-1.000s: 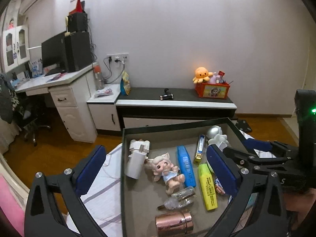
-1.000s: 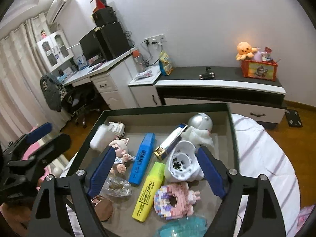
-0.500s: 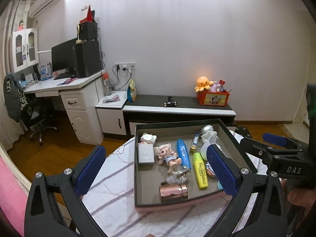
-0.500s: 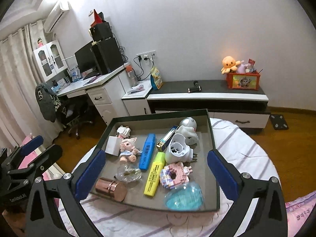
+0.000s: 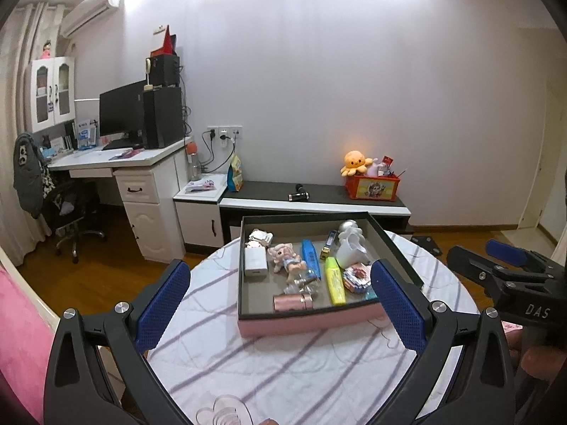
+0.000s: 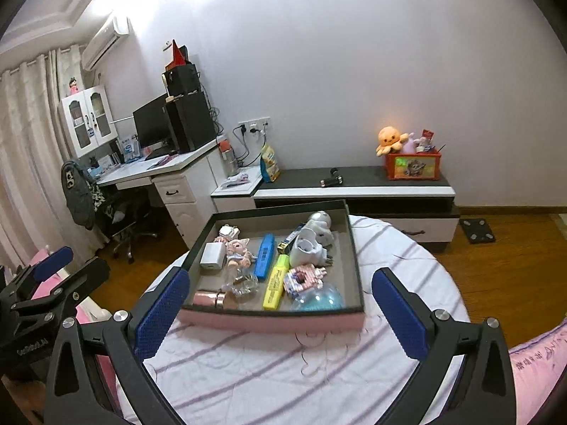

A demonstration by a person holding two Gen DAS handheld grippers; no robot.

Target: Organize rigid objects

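Nearest you, both sets of blue-padded fingers are spread wide and carry nothing: the left gripper (image 5: 280,304) and right gripper (image 6: 280,308) hang back over the round table (image 6: 319,372) in its striped white cloth. Beyond them, every small rigid piece lies inside the shallow pink-sided box with dark rim (image 6: 273,320): rose-gold metal cylinder (image 6: 209,298) at the near edge, yellow highlighter (image 6: 274,287) and blue plastic case (image 6: 265,255) side by side mid-tray, white charger block (image 6: 212,255) farther left. That fits a finished sort or a crowded tray awaiting one. If you reach in, come down vertically; neighbours touch.
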